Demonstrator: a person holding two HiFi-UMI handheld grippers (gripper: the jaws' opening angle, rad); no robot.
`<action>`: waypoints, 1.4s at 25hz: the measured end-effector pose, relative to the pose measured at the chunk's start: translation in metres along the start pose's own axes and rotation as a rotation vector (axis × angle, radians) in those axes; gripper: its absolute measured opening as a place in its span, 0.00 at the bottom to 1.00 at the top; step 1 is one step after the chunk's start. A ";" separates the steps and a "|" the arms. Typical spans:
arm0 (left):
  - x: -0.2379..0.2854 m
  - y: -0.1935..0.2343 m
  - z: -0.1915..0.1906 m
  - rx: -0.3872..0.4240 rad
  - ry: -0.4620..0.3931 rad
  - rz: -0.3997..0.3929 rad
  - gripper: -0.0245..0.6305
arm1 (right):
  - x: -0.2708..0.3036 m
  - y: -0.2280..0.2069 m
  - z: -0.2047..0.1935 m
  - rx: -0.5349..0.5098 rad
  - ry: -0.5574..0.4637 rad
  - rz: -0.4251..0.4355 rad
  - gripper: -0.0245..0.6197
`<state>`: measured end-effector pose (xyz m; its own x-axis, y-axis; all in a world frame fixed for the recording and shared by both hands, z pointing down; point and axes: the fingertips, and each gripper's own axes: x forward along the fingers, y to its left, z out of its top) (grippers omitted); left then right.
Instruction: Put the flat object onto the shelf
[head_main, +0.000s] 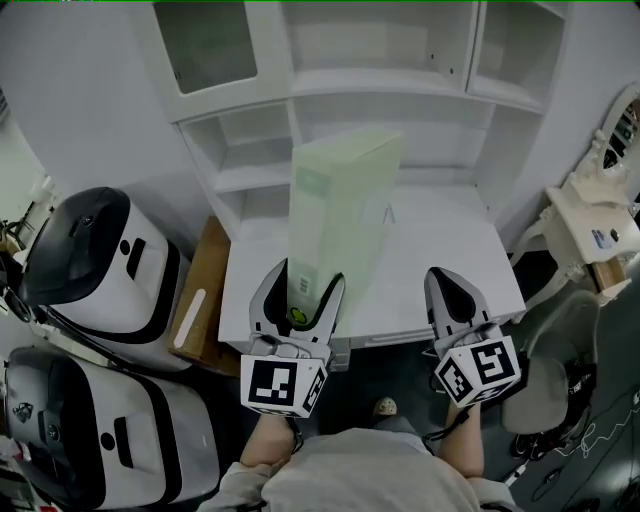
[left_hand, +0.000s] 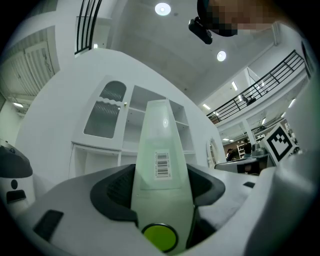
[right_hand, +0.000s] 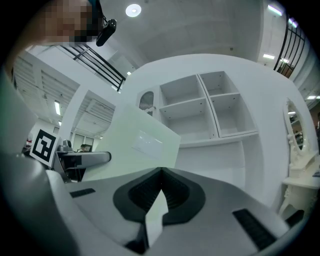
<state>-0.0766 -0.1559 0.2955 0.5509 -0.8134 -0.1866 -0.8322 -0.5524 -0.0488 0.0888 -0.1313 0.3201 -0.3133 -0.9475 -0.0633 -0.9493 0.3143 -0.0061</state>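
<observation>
White-and-black hard cases (head_main: 95, 265) lie at the far left on the floor, with a brown cardboard sheet (head_main: 205, 300) between them and the white desk (head_main: 440, 250). Next comes the left gripper (head_main: 303, 278), whose jaws are spread wide and clamped on the lower end of the flat object (head_main: 340, 210), a pale green, thin box. The box is held upright on its narrow edge above the front part of the desk, its top leaning toward the white shelf unit (head_main: 380, 85) behind. It is not on any shelf. A barcode label (left_hand: 162, 165) sits on the narrow edge that faces the left gripper view, and a lime-green disc (left_hand: 160, 236) shows low between the jaws. Further right, the right gripper (head_main: 447, 280) hangs over the desk's front edge, apart from the box, its jaws pressed together at the tips with nothing between them. A grey chair (head_main: 565, 370) stands at the far right.
</observation>
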 end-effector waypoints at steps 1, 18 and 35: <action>0.003 0.000 -0.001 0.002 -0.002 0.005 0.49 | 0.004 -0.003 0.000 0.001 -0.003 0.008 0.05; 0.108 -0.044 -0.011 0.071 -0.001 0.097 0.49 | 0.057 -0.116 0.001 -0.004 -0.008 0.159 0.05; 0.163 -0.059 0.024 0.526 0.046 -0.022 0.49 | 0.077 -0.154 0.002 0.019 -0.023 0.151 0.05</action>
<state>0.0609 -0.2513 0.2442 0.5609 -0.8165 -0.1371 -0.7333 -0.4131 -0.5401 0.2106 -0.2524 0.3142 -0.4512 -0.8881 -0.0881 -0.8909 0.4540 -0.0139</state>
